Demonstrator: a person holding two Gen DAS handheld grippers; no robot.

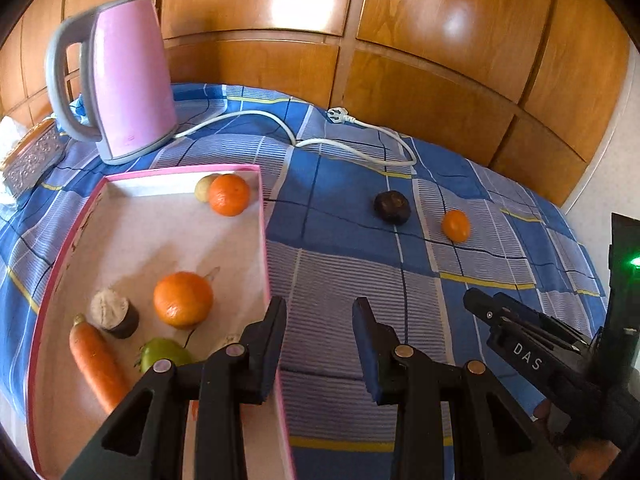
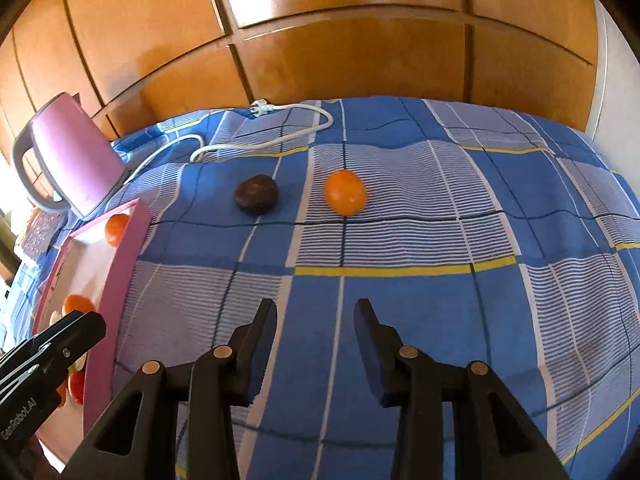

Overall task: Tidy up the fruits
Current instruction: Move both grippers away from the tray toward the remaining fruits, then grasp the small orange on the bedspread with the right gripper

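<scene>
Two oranges (image 1: 183, 299) in the box (image 1: 264, 216) — one orange (image 2: 345, 192) outside.

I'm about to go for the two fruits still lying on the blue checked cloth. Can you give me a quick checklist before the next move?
1. Right tongs empty, jaws apart: ok.
2. Left tongs empty, jaws apart: ok.
3. Small orange fruit lies free on the cloth, nothing touching it: ok.
4. Dark round fruit apart from the orange one: ok.
5. White power cord lies behind both fruits, not across the approach: ok.
6. Pink box has bare floor for more fruit: ok.
</scene>
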